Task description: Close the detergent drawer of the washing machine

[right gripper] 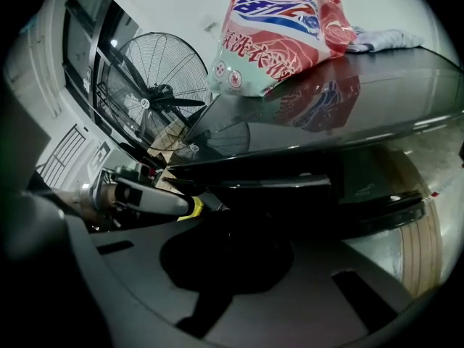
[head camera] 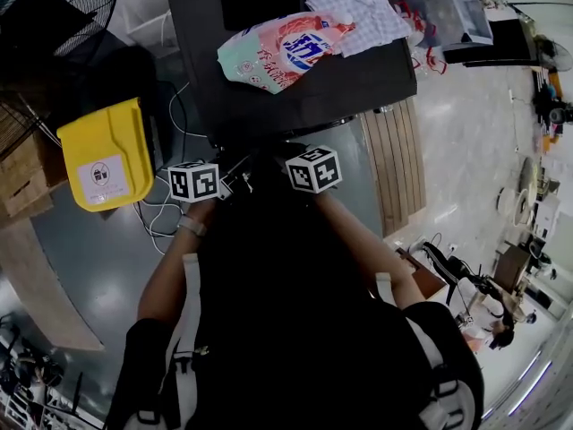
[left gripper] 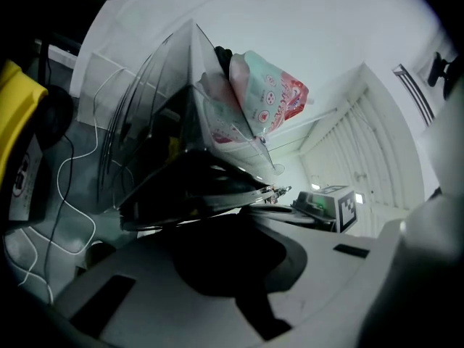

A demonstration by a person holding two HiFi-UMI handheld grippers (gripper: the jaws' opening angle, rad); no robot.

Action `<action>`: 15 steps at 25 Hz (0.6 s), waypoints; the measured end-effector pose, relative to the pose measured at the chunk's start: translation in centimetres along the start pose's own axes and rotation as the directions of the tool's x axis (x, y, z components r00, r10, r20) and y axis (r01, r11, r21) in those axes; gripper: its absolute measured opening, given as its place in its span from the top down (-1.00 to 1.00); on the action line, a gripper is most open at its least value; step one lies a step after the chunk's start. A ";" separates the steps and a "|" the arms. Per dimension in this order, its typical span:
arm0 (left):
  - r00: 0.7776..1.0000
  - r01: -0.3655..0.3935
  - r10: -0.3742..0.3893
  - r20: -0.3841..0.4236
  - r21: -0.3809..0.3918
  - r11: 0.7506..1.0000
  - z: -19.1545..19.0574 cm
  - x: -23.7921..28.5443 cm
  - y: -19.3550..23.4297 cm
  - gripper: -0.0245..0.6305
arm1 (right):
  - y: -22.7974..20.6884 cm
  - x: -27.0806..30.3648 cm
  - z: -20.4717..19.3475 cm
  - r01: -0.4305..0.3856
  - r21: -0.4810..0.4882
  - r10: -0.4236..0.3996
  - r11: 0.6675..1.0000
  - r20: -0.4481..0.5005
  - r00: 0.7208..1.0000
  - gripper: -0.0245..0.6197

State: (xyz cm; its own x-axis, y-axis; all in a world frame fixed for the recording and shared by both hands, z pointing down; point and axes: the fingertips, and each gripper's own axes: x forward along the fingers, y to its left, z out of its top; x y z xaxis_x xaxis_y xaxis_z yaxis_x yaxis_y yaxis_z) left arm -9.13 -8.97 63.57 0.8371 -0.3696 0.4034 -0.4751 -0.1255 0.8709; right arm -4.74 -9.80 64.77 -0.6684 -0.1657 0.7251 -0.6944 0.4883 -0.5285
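Note:
The washing machine has a glossy dark top, and its front upper edge lies just ahead of both grippers. In the right gripper view a dark front panel runs under the top, where the detergent drawer sits; its outline is lost in shadow. My left gripper and right gripper are side by side at that edge, each with its marker cube up. Both look shut with nothing between the jaws, in the left gripper view and the right gripper view alike. The drawer front is dark in every view.
A pink and mint detergent bag and a checked cloth lie on the machine's top. A yellow bin and white cables are on the floor to the left. A black fan stands beyond. Wooden slats sit to the right.

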 end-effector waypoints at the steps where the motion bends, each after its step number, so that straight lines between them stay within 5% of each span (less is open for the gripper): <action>1: 1.000 0.001 -0.001 -0.003 0.001 1.000 0.1 0.0 0.0 0.89 | 0.0 0.1 0.1 -0.001 0.000 0.001 1.000 -0.008 1.000 0.87; 8: 0.989 -0.118 0.122 -0.080 0.051 0.992 -0.4 -0.1 1.7 0.89 | 0.3 1.0 0.1 -0.008 -0.015 0.007 1.000 -0.048 0.999 0.87; 15: 0.983 -0.144 0.145 -0.116 0.014 0.989 -0.8 0.2 3.1 0.89 | 0.2 1.7 -0.1 -0.010 -0.027 0.008 1.000 -0.082 0.997 0.87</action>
State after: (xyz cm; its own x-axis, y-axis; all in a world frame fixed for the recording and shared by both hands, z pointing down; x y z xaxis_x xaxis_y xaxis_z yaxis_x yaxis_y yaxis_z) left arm -10.25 -8.70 66.59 0.7851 -0.2746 0.5551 -0.5946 -0.0834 0.7997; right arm -5.99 -9.85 65.90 -0.6496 -0.0913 0.7548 -0.6804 0.5127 -0.5236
